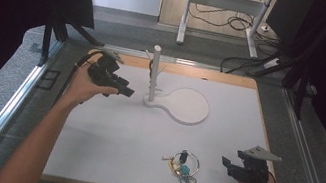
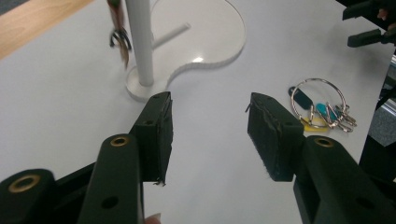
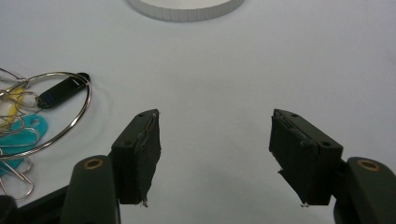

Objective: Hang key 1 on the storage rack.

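From the bottom left of the high view, the person's left forearm stretches diagonally up across the white worktop, the hand wrapped around the left gripper, which points level toward the white post of a stand with a round flat base. The left gripper view shows its jaws parted with nothing between them, the pads bare, aimed past the post; a small ring with a brownish tag hangs beside the post, near its top. The right hand sits low at the bottom right corner, wrist barely past the worktop's edge, holding the right gripper level and pointing left toward the key ring. Its jaws also stand released and empty, as the right gripper view shows. The key ring, a large metal loop carrying a black tag, a teal tag, a yellow piece and smaller rings, lies flat on the worktop near the front edge, just beside the right gripper's jaw and apart from it.
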A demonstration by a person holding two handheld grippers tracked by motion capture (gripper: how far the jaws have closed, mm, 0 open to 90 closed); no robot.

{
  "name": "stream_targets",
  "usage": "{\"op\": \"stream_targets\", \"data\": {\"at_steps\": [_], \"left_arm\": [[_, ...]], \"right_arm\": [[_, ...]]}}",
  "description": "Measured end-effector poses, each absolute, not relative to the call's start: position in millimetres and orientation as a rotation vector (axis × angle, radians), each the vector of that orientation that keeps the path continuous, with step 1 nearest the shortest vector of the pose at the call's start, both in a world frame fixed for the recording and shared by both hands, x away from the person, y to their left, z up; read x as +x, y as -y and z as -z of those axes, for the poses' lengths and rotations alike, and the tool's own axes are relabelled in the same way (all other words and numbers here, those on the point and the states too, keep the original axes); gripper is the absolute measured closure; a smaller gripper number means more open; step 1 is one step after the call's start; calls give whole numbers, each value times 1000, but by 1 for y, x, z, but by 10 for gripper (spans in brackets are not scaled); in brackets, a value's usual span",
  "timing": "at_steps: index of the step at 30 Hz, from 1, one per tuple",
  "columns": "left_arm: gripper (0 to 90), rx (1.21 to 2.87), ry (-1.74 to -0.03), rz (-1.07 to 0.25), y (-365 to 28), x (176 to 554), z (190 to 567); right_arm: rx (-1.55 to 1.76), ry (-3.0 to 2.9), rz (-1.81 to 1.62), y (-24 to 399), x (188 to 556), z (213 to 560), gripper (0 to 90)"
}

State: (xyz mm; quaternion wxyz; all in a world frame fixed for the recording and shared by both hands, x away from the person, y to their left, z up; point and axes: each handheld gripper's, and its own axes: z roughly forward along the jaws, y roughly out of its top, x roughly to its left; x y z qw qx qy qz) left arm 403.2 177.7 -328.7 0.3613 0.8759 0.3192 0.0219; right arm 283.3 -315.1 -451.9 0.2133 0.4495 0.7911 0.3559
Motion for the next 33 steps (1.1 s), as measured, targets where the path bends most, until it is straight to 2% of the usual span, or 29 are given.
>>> {"op": "stream_targets", "data": {"at_steps": [18, 33], "left_arm": [[469, 2283, -816, -17, -181, 331, 397], [450, 2368, -848, -22, -181, 316, 441]], "right_arm": [[1226, -2195, -979, 311, 284, 449, 335], [1201, -2186, -979, 307, 286, 445, 335]]}}
